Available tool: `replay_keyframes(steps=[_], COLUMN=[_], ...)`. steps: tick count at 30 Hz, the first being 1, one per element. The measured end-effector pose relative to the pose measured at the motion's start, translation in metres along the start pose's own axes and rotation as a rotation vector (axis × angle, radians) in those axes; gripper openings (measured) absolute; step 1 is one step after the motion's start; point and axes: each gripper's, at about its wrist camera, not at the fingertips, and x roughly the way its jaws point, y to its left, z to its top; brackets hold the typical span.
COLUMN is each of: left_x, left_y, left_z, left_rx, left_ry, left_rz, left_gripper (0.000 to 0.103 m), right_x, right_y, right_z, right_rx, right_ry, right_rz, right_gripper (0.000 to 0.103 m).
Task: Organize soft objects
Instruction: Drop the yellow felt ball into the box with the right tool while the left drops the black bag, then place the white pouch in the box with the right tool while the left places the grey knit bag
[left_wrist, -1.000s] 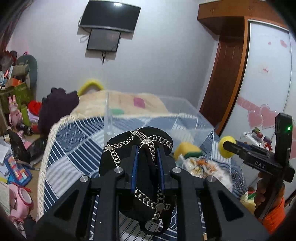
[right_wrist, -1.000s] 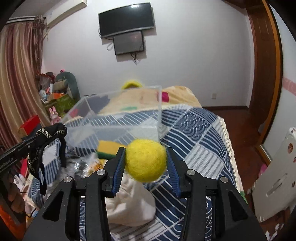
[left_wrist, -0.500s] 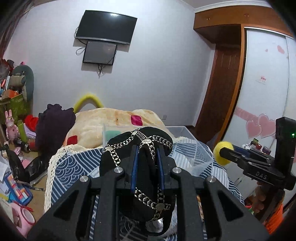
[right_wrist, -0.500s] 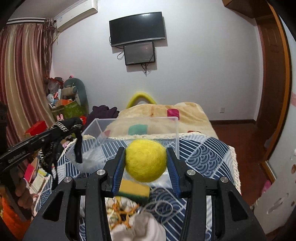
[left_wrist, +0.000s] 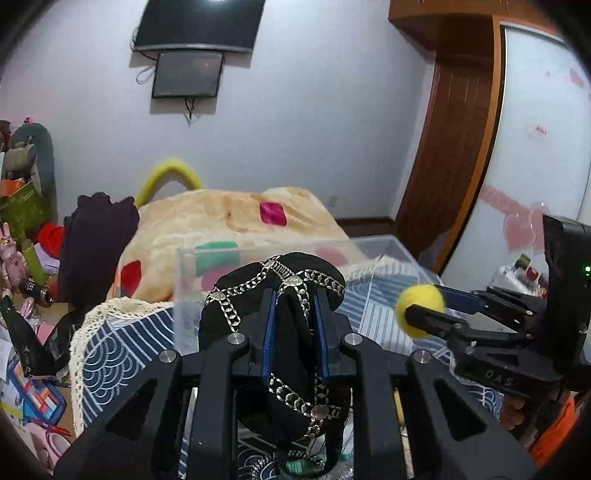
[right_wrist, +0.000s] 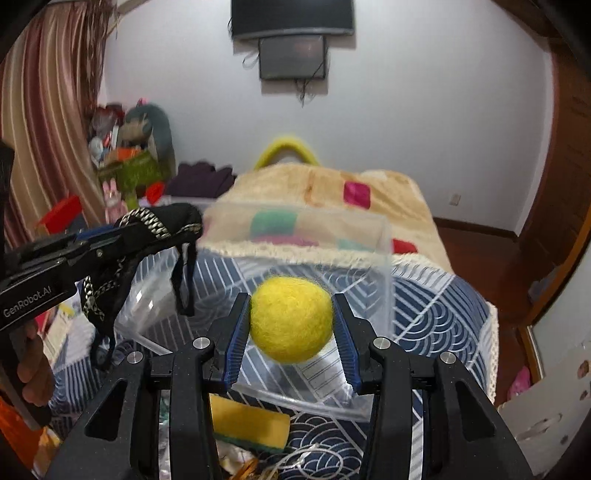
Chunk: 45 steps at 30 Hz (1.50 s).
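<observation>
Clear plastic bin (right_wrist: 384, 266) on the bed (right_wrist: 436, 306), its open top facing the cameras; judged stiff-walled and light, it is the likely receptacle. Its floor and near rim are partly masked by both tools, and whether anything already lies inside cannot be told through the glare.

Black chain-trimmed fabric piece (left_wrist: 295, 332), held aloft near the bin's left side: limp cloth with metal links, so judged floppy, slightly weighted by the chain, and apt to snag. The left claw (left_wrist: 294, 332) is nearly closed, pinching a bunched fold of it; loops hang free below (right_wrist: 184, 280). Its exact kind (cap or garment) is hard to make out.

Yellow felt ball (right_wrist: 291, 319), held above the bin's near edge: judged very light, springy and fuzzy, best taken across its middle. The right claw (right_wrist: 291, 332) stands about a ball's width apart, both pads touching its sides.

Yellow-and-green sponge (right_wrist: 247, 424), on the bed below the right claw: soft, compressible; cut off by the tool body. Beside it, pale cord and scraps (right_wrist: 295, 458) are too cluttered to identify.
</observation>
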Motion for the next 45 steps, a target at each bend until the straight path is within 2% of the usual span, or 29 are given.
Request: replay_keyframes(steps=[6, 10, 13, 16, 18, 19, 24, 25, 27, 33, 39, 45], left_x=[0.023, 0.027, 0.022, 0.009, -0.005, -0.011, -0.042, -0.049, -0.06, -0.076, -0.075, -0.058], left_y=[-0.007, -0.007, -0.009, -0.014, -0.016, -0.017, -0.022, -0.022, -0.022, -0.023, -0.025, -0.032], left_z=[-0.002, -0.003, -0.002, -0.002, -0.001, 0.0, -0.003, -0.006, -0.011, -0.036, -0.075, -0.107], left_rx=[0.046, 0.054, 0.057, 0.073, 0.079, 0.081, 0.084, 0.078, 0.068, 0.069, 0.053, 0.016], left_ry=[0.074, 0.091, 0.088, 0.056, 0.021, 0.006, -0.057, -0.07, -0.087, -0.073, -0.006, 0.088], left_rz=[0.007, 0.007, 0.002, 0.012, 0.016, 0.016, 0.036, 0.04, 0.05, 0.077, 0.093, 0.055], left_gripper=[0.02, 0.02, 0.023, 0.042, 0.059, 0.062, 0.098, 0.1, 0.101, 0.103, 0.103, 0.103], right_x=[0.021, 0.015, 0.008, -0.006, -0.017, -0.023, -0.054, -0.063, -0.073, -0.089, -0.079, -0.059], right_y=[0.001, 0.0, -0.001, -0.001, 0.0, 0.0, 0.004, 0.004, 0.005, 0.006, 0.01, 0.012], right_z=[-0.006, -0.006, -0.003, 0.0, 0.001, 0.002, -0.001, -0.004, -0.008, -0.031, -0.061, -0.089], right_rx=[-0.012, -0.024, -0.024, -0.026, -0.028, -0.027, -0.031, -0.03, -0.023, -0.013, 0.012, 0.023], right_ry=[0.089, 0.082, 0.061, 0.013, -0.025, -0.042, -0.13, -0.15, -0.177, -0.184, -0.111, -0.006], right_rz=[0.017, 0.005, -0.002, -0.019, -0.027, -0.028, -0.044, -0.045, -0.043, -0.05, -0.051, -0.019], right_gripper=[0.042, 0.044, 0.05, 0.057, 0.062, 0.064, 0.074, 0.076, 0.082, 0.082, 0.082, 0.082])
